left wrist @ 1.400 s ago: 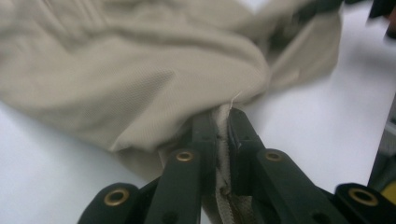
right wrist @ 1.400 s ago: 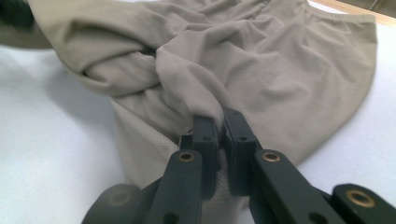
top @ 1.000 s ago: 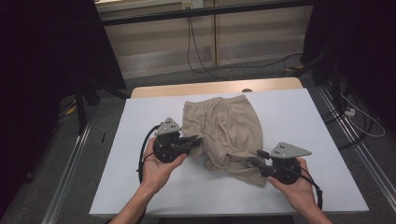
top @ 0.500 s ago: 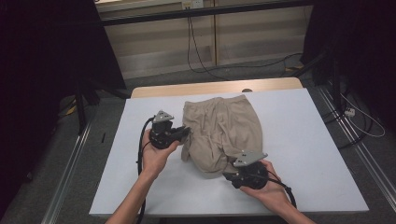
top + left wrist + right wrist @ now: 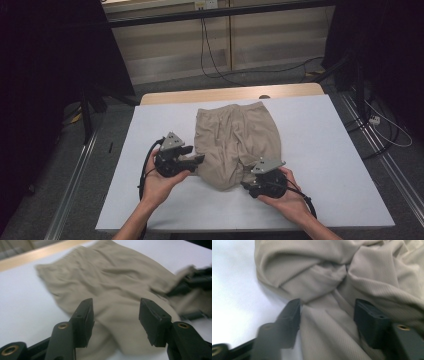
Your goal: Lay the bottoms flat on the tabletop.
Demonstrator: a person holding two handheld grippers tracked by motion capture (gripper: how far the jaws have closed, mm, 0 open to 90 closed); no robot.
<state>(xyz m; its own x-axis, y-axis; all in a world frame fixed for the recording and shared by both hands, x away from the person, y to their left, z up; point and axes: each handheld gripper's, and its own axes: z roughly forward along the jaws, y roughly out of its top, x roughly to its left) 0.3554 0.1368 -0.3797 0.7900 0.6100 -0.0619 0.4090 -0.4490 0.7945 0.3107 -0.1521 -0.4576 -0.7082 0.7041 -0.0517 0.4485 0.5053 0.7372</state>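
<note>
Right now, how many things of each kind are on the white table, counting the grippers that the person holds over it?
Beige garment: 1
Black grippers: 2, the left gripper and the right gripper
Total: 3 things on the white table

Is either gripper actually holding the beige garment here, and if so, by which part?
Neither. The left gripper and right gripper both stand open over the folded near end of the beige garment, cloth between the jaws but not pinched.
</note>
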